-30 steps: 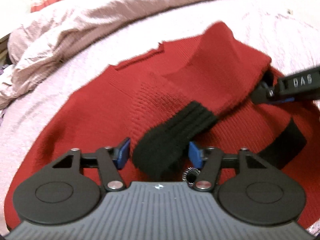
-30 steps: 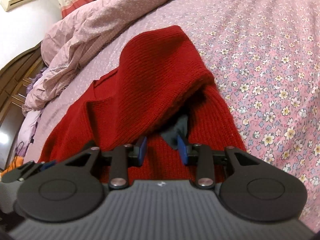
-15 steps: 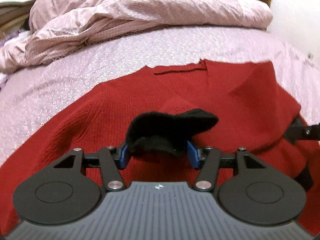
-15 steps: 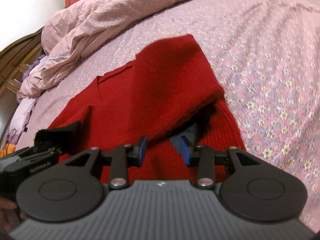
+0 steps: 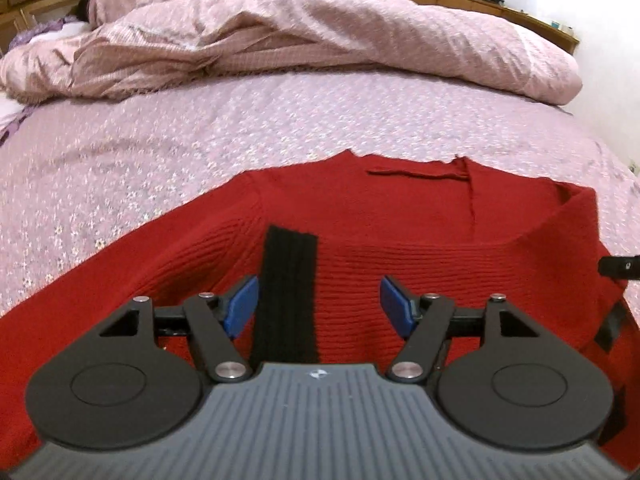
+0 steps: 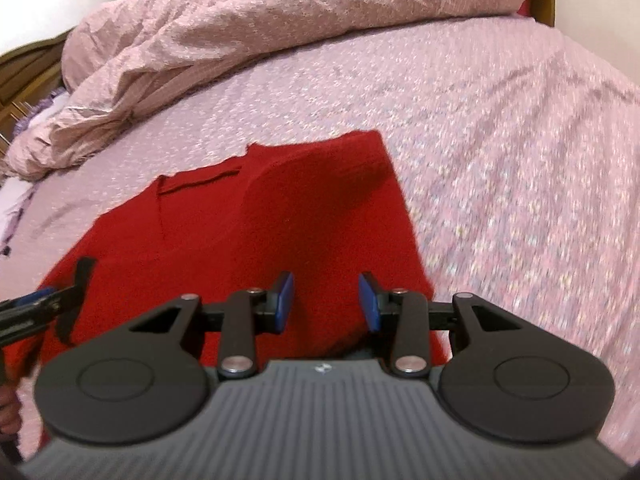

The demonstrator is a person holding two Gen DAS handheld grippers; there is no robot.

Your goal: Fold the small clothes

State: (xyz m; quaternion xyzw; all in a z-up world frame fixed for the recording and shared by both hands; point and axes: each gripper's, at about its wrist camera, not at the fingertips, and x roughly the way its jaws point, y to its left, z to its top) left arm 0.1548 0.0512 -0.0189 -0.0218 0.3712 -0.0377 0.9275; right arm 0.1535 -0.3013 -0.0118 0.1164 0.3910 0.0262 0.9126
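A red knitted sweater (image 5: 400, 216) with black cuffs lies on the bed, both sleeves folded in over the body; it also shows in the right wrist view (image 6: 280, 208). My left gripper (image 5: 318, 306) is open just above it, and the left sleeve's black cuff (image 5: 286, 288) lies flat between its fingers, closer to the left pad. My right gripper (image 6: 326, 304) is open and empty over the sweater's right side. The right gripper's tip (image 5: 618, 267) shows at the right edge of the left wrist view, and the left gripper (image 6: 44, 304) at the left of the right wrist view.
The sweater rests on a pink floral bedsheet (image 6: 500, 160). A rumpled pink duvet (image 5: 300, 32) is heaped along the far side of the bed. A wooden headboard (image 5: 500, 8) runs behind it.
My left gripper carried the black cuff across the sweater's body, laid it down and opened. My right gripper let go of the other sleeve and opened wider.
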